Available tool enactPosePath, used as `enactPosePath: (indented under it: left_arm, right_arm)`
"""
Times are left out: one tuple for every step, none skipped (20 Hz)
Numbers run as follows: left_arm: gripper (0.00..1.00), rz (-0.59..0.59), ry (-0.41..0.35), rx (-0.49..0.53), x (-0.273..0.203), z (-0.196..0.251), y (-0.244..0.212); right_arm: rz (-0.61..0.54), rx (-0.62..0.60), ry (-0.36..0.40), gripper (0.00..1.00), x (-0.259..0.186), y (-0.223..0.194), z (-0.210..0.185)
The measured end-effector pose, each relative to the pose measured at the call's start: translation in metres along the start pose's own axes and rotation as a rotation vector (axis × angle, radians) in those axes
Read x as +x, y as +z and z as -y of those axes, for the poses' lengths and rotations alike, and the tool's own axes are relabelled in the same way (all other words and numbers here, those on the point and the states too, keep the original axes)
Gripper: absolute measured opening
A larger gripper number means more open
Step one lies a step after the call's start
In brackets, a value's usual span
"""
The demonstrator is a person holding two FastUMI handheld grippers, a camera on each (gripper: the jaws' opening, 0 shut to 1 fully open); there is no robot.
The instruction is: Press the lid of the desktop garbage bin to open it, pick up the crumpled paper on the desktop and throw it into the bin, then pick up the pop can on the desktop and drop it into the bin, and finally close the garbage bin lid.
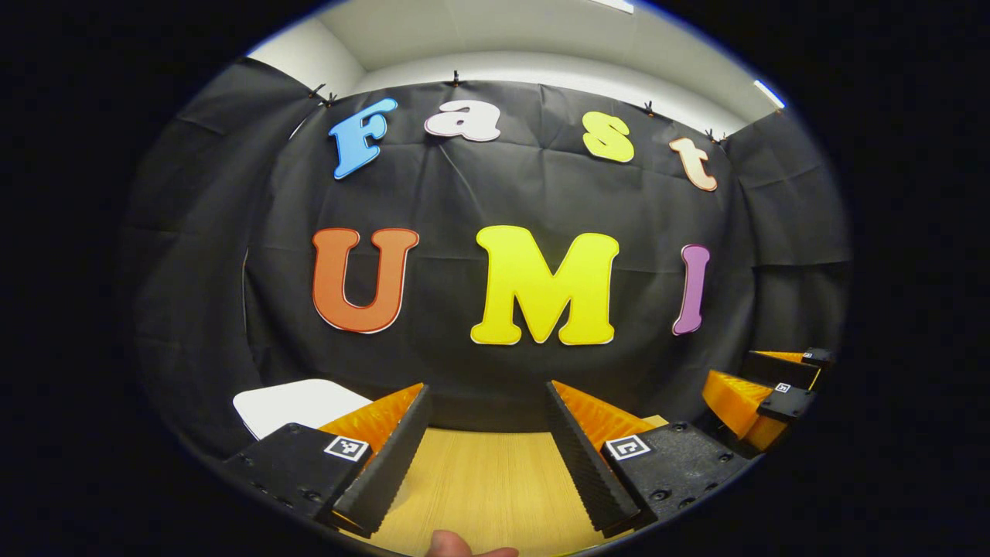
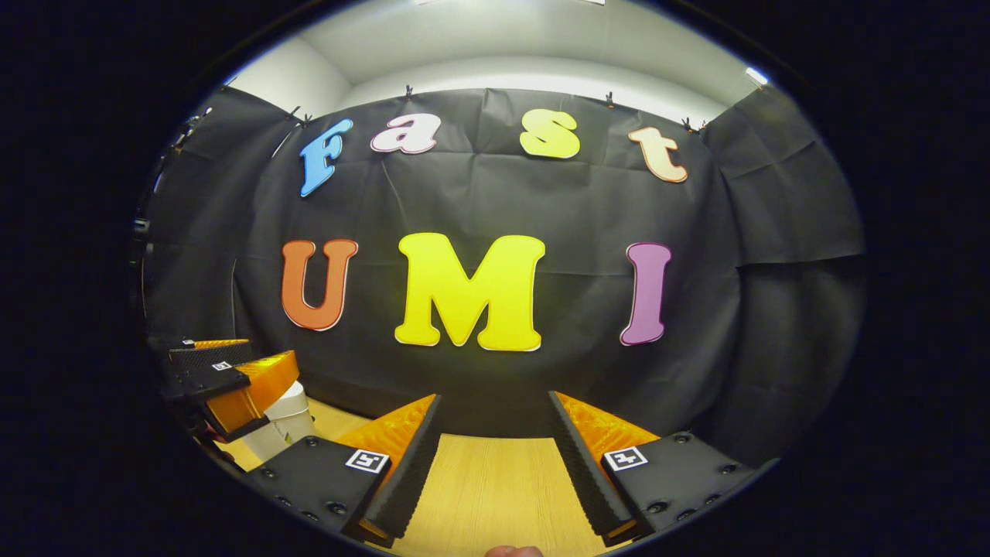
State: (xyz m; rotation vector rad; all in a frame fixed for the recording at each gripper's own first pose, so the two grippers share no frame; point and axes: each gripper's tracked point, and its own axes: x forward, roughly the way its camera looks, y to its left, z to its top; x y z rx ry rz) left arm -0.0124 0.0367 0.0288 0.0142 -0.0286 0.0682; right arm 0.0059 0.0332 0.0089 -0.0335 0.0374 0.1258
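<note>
The desktop garbage bin [image 1: 298, 406], a white shape with its lid seemingly down, sits ahead and to the left of the left gripper [image 1: 489, 456], partly hidden behind that gripper's left finger. In the right gripper view the same white bin [image 2: 288, 424] stands ahead and far to the left, just behind the left gripper [image 2: 232, 383], which hangs over or against it; contact cannot be judged.

Both tools are spread wide and carry nothing. The left gripper's fingers frame bare wooden desktop [image 1: 487, 487], and the right gripper [image 2: 495, 456], held level toward the booth's back wall, likewise has only desktop [image 2: 495, 495] between its fingers. From the left gripper view, the right gripper [image 1: 762, 394] floats ahead and to the right, its fingers also apart.

The job appears to be at its opening stage, the lid press apparently not yet made.

The risk from here is aim: the bin lies off the left gripper's centre line and is half masked by its own finger, so a press made blind could land on the rim, shove the light bin across the smooth desktop, or tip it rather than spring the lid.
</note>
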Motion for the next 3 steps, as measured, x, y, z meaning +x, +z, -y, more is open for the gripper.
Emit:
enactPosePath:
  left_arm:
    - [0.95,0.003,-0.005,0.006,-0.0019,0.0011,0.0]
    - [0.95,0.008,-0.007,0.008,-0.0022,0.0018,0.0017]
    - [0.95,0.013,-0.012,0.01,-0.0024,0.0026,0.0034]
  right_arm:
    - [-0.001,-0.004,-0.005,0.85,0.0,0.0001,-0.001]
    - [0.0,-0.003,-0.006,0.85,0.0002,0.0003,-0.0024]
    - [0.003,0.0,-0.006,0.85,-0.001,0.0013,-0.0029]
